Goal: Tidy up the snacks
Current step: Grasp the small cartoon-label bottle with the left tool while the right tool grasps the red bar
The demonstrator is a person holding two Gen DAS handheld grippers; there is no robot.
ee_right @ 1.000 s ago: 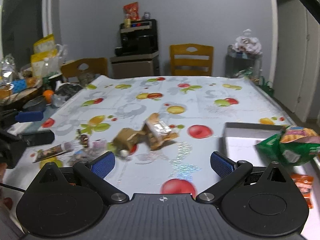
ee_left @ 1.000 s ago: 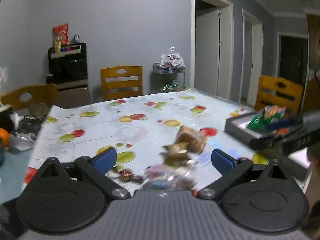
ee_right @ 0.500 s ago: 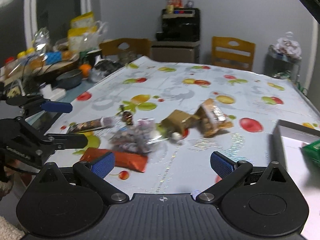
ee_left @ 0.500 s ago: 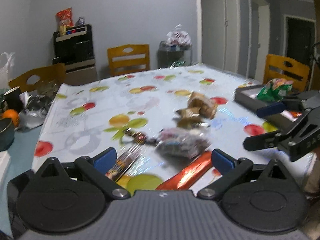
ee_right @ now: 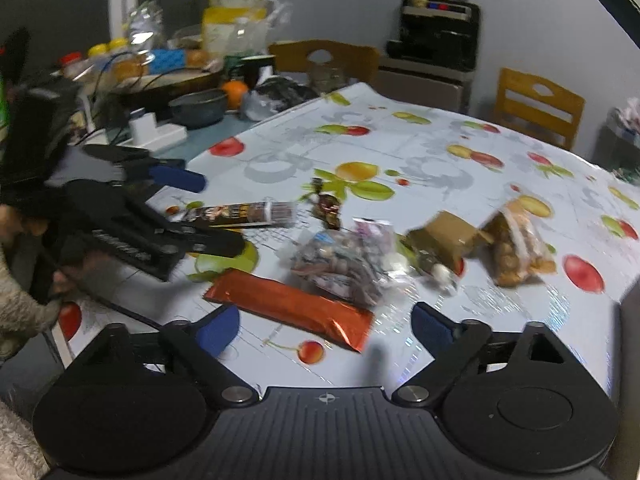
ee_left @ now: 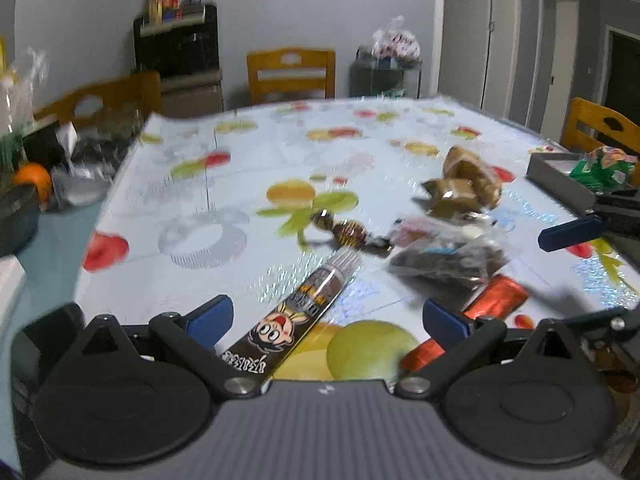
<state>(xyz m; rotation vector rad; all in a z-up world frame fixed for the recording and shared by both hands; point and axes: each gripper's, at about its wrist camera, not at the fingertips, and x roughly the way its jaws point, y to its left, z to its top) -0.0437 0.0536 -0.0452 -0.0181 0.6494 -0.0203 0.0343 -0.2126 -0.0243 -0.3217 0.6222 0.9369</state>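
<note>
Right wrist view: right gripper (ee_right: 324, 330) jaws closing over the orange foil snack bar (ee_right: 292, 309) near the table's front edge, untouched; left gripper (ee_left: 326, 318) spread above the brown cartoon-printed stick packet (ee_left: 298, 312).

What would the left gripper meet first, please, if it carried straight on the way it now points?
Most likely the long brown cartoon snack stick, already lying between the open left gripper fingers; depth is hard to judge.

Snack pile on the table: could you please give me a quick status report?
Left tongs open over the cartoon snack stick. Right tongs closing, empty, above the orange foil bar. Nothing in the way.
</note>
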